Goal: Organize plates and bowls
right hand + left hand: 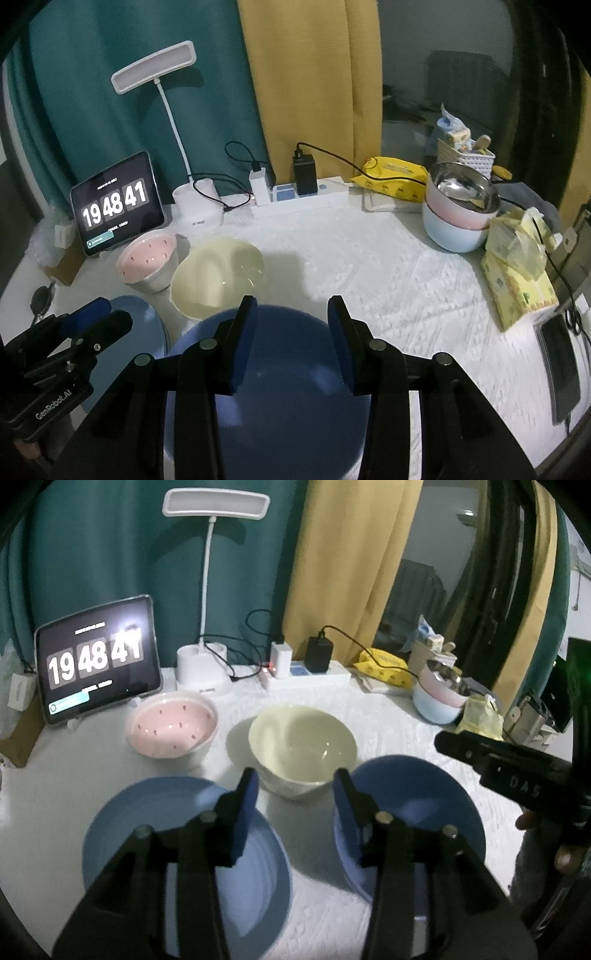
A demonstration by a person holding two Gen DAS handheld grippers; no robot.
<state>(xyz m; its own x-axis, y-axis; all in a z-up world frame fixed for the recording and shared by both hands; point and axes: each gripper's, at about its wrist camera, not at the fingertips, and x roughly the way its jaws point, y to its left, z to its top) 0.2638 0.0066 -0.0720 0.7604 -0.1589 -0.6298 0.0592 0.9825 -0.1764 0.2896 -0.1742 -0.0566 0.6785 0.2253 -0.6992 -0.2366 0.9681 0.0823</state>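
- The white table (369,266) carries everything here, under a pale textured cloth, with teal and yellow curtains behind it.
- Blue plate (147,812) lies flat at the near left, under the left gripper's left finger.
- Blue bowl (288,369) sits just to that plate's right; in the right wrist view it fills the space below the right gripper.
- Cream bowl (303,749) stands upright just behind the two blue pieces, empty.
- Pink bowl (171,723), speckled inside, is just left of the cream one, in front of the tablet (98,657) showing a clock.
- At the far right, a stack of bowls (458,214): pale blue below, pink above, steel-lined with a spoon inside.
- Desk lamp (155,66) and power strip (306,199) line the back edge.
- Left gripper (295,782): jaws partly apart, nothing between the pads, hovering above the gap between plate and blue bowl.
- Right gripper (291,310): jaws partly apart too, nothing gripped, the blue bowl below them.
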